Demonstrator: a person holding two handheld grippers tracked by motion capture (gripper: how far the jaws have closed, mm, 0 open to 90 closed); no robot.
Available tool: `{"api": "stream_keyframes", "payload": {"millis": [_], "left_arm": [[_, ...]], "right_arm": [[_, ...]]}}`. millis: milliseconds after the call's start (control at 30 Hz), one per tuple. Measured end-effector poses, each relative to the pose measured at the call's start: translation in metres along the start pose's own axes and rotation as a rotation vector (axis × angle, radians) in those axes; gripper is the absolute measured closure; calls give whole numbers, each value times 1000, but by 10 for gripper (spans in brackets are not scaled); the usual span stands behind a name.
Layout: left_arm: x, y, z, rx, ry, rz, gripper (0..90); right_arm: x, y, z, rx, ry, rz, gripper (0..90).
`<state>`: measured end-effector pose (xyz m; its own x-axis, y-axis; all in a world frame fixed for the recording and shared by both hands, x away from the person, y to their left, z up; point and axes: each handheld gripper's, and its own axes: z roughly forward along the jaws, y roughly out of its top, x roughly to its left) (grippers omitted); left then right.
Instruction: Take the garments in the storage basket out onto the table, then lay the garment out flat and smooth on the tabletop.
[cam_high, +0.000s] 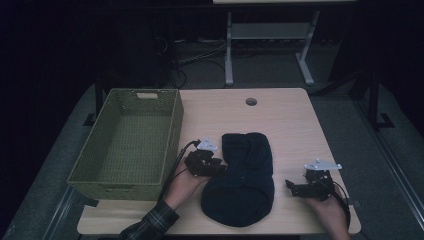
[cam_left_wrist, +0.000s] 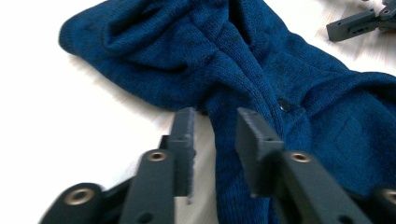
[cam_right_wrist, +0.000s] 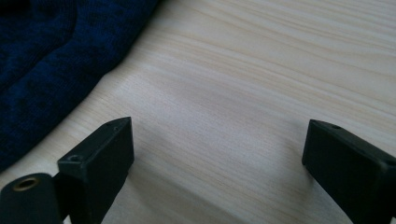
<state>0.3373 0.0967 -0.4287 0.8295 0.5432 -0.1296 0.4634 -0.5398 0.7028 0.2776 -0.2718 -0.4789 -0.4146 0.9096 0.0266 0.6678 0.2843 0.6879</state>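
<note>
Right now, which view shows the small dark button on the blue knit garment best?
The left gripper view: the button sits sharp and close on the blue knit garment. The high view shows the whole garment, dark, its button too small to tell. The right gripper view catches just a plain edge of the knit.

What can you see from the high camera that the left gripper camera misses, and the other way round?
The high view alone shows the green woven basket on the pale wooden table's left side, the round hole near its far edge, and the person's hands.

The left gripper view alone shows close detail: a small dark button and the knit ribs of the dark blue knitted garment, with the left gripper open over a fold.

Both show the garment, the table and the right gripper.
</note>
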Motion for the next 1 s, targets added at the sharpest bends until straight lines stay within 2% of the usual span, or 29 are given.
{"api": "stream_keyframes", "payload": {"millis": [33,200,333,533,667,767,1000], "left_arm": [[0,0,-1,-6,10,-4,609],[4,0,-4,-24,36,-13,561],[7,2,-3,-40,55,-36,550],[15,7,3,-27,118,-41,557],[21,15,9,-42,127,-65,560],[26,22,16,-56,134,-77,587],[40,36,27,-81,146,-93,750]], "right_arm": [[0,1,0,0,3,-10,138],[1,7,0,-1,4,-16,141],[2,13,0,-12,27,-11,154],[3,32,-1,-36,54,-35,261],[5,47,2,-51,82,-51,333],[7,57,6,-58,91,-75,425],[8,84,15,-81,171,-88,749]]}}
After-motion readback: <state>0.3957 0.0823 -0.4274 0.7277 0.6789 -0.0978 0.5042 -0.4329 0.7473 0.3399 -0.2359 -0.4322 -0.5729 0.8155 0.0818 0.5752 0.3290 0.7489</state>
